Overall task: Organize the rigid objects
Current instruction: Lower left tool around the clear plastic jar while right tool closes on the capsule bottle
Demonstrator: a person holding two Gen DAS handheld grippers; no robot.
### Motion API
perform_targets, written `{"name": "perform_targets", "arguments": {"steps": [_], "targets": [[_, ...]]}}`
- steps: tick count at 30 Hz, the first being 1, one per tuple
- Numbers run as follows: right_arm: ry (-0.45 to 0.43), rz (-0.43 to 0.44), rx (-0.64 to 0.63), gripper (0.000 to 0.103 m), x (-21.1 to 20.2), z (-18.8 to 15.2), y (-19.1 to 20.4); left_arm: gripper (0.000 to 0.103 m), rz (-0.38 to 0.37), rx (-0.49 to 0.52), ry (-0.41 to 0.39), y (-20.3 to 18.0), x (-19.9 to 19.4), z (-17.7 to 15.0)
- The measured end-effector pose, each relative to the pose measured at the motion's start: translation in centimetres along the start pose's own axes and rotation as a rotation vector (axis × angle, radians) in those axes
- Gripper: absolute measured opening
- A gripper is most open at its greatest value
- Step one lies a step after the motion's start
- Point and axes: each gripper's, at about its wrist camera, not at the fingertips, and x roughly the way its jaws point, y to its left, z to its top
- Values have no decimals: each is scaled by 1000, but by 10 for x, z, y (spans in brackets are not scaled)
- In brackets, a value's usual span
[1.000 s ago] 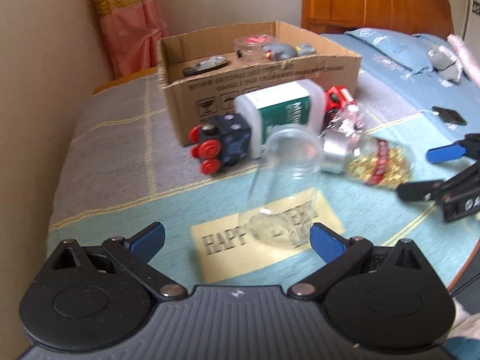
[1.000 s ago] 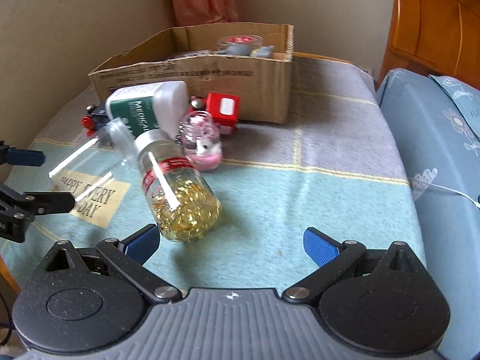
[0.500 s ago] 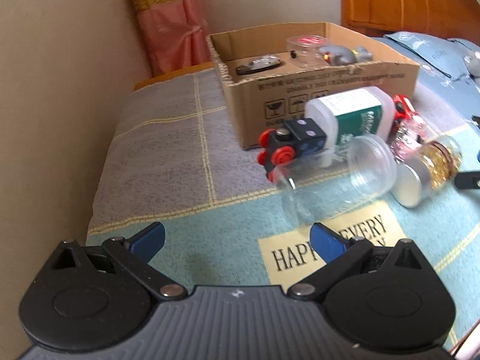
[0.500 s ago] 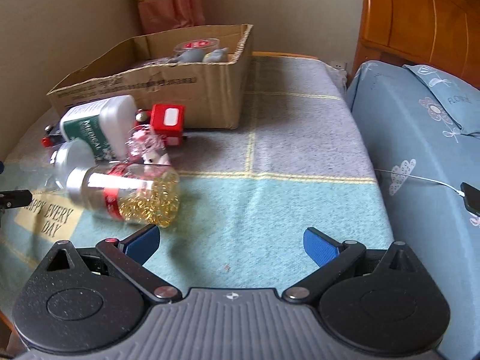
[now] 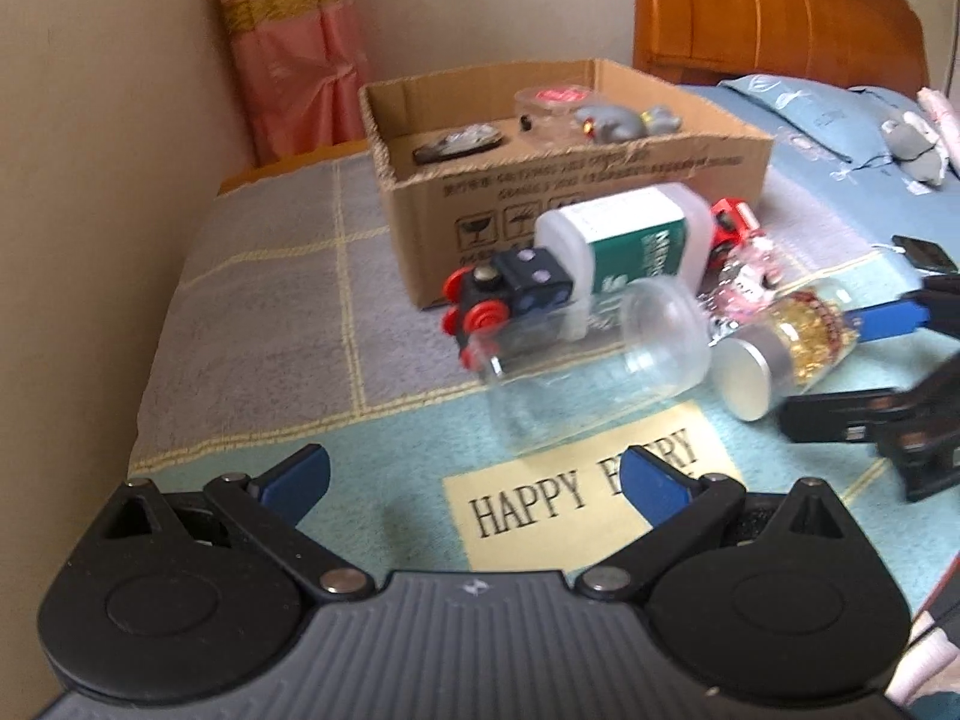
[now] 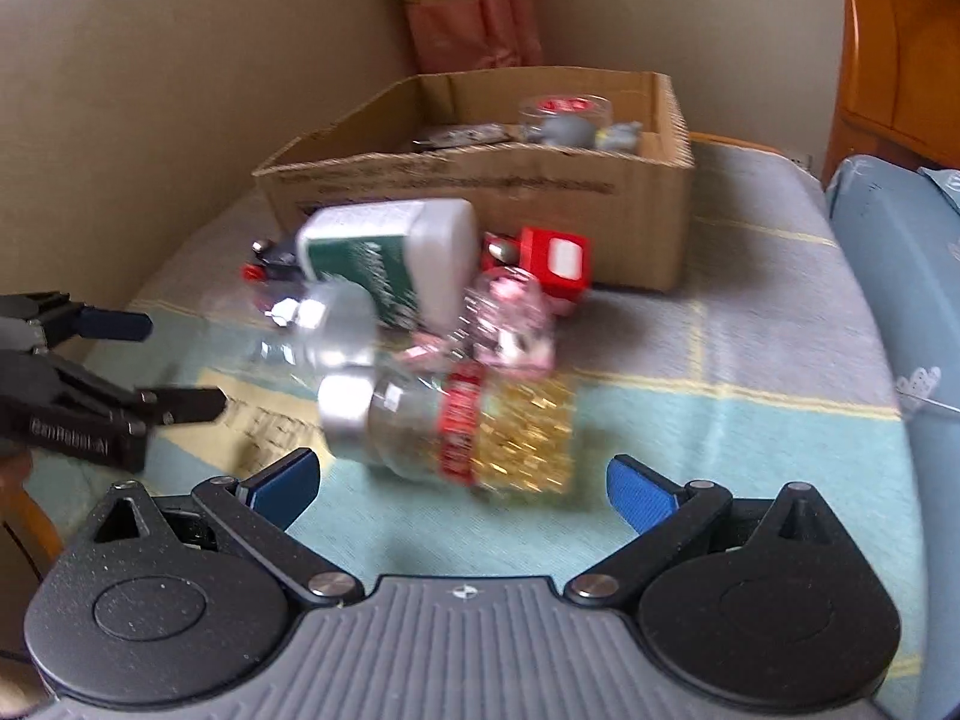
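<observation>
A cardboard box (image 5: 588, 192) (image 6: 480, 192) stands at the back with several small items inside. In front of it lie a white bottle with a green label (image 5: 624, 240) (image 6: 390, 252), a black and red toy train (image 5: 504, 294), a red toy car (image 6: 555, 261), a pink figure in a clear dome (image 6: 510, 324), an empty clear jar (image 5: 594, 360) and a silver-lidded jar of gold capsules (image 5: 786, 342) (image 6: 456, 426). My left gripper (image 5: 474, 480) is open just short of the clear jar. My right gripper (image 6: 462, 486) is open, close to the capsule jar.
The objects lie on a blanket with a yellow "HAPPY EVERY" patch (image 5: 576, 486). A beige wall (image 5: 90, 180) borders the left side. A wooden headboard (image 5: 774, 12) and blue bedding (image 5: 840, 114) lie at the right, a pink curtain (image 5: 288, 42) behind the box.
My left view has swung back right, and the right gripper now shows at its right edge. My right gripper has moved closer to the capsule jar, which now looms large and blurred.
</observation>
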Motion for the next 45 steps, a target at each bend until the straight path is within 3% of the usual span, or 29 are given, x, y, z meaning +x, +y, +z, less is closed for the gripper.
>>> {"name": "perform_targets", "arguments": {"steps": [6,12,14,17,35,45], "targets": [[9,-97,9,103,18,7,12,102,-34,10,-24,-5,-3,2],[29,-209,-23,103,22,-1,-3,102,-66,21,47,-24,18,-4],[26,-205,-21,103,18,-2,-11,102,-76,-9,68,-27,26,-5],[31,-192,-39,103,18,-2,-17,102,-54,-82,20,-28,30,-6],[-56,-141,-100,103,6,-14,-24,102,17,-174,0,-40,41,27],[-48,-144,-89,103,11,-6,-17,102,55,-131,-27,-47,44,37]]}}
